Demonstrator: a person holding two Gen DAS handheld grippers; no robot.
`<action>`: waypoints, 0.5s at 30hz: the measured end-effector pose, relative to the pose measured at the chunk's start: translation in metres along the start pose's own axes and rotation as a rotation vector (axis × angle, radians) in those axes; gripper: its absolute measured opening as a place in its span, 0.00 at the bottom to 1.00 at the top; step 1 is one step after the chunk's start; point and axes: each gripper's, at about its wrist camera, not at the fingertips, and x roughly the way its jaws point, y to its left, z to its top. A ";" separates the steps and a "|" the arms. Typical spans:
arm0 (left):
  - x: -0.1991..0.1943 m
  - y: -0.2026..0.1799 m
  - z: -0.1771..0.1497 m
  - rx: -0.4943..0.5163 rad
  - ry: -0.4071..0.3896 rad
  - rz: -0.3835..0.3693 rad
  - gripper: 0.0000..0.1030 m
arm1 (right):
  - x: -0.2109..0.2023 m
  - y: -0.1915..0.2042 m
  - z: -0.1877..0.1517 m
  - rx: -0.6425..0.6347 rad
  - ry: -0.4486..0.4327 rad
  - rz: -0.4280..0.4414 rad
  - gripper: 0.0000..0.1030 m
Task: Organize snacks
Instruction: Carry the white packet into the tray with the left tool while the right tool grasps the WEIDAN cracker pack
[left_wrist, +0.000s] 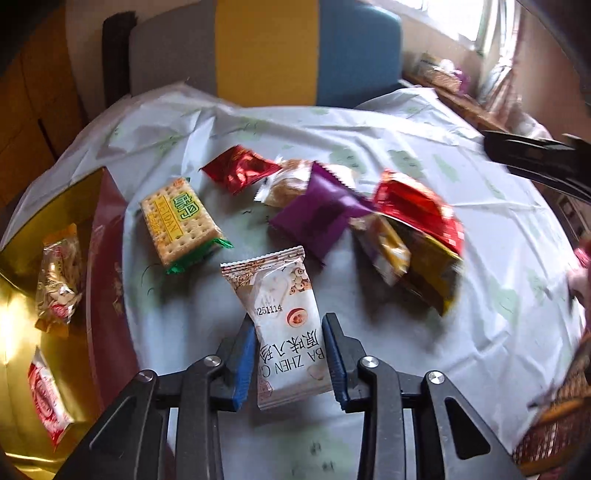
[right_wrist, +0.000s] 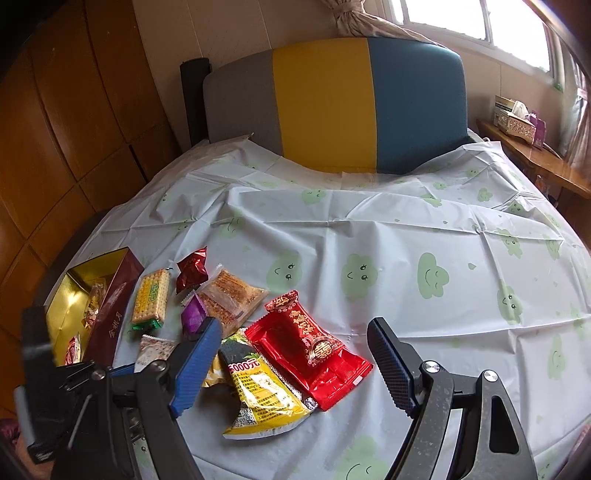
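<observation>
My left gripper (left_wrist: 290, 354) is shut on a white snack packet (left_wrist: 284, 317), its blue pads touching both long edges low over the tablecloth. An open maroon box (left_wrist: 107, 229) with a gold inside lies to the left, with packets (left_wrist: 59, 277) in it. A cracker pack (left_wrist: 181, 221), a dark red foil sweet (left_wrist: 240, 171) and a purple packet (left_wrist: 317, 214) lie beyond. My right gripper (right_wrist: 293, 332) stands open above a red packet (right_wrist: 306, 354) and a yellow packet (right_wrist: 262, 398), gripping nothing.
A white tablecloth (right_wrist: 369, 229) with green clouds covers the table. A grey, yellow and blue chair back (right_wrist: 332, 110) stands at the far edge. A wicker basket (left_wrist: 554, 424) sits at the right. A tissue box (right_wrist: 517, 118) rests on a wooden shelf.
</observation>
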 end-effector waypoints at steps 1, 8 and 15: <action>-0.006 -0.003 -0.003 0.008 -0.010 -0.009 0.34 | 0.001 0.001 -0.001 -0.003 0.003 0.000 0.79; -0.051 0.004 -0.022 0.031 -0.081 -0.042 0.34 | 0.009 0.015 -0.007 -0.046 0.042 0.035 0.79; -0.078 0.015 -0.044 0.036 -0.126 -0.062 0.34 | 0.023 0.065 -0.009 -0.131 0.105 0.140 0.73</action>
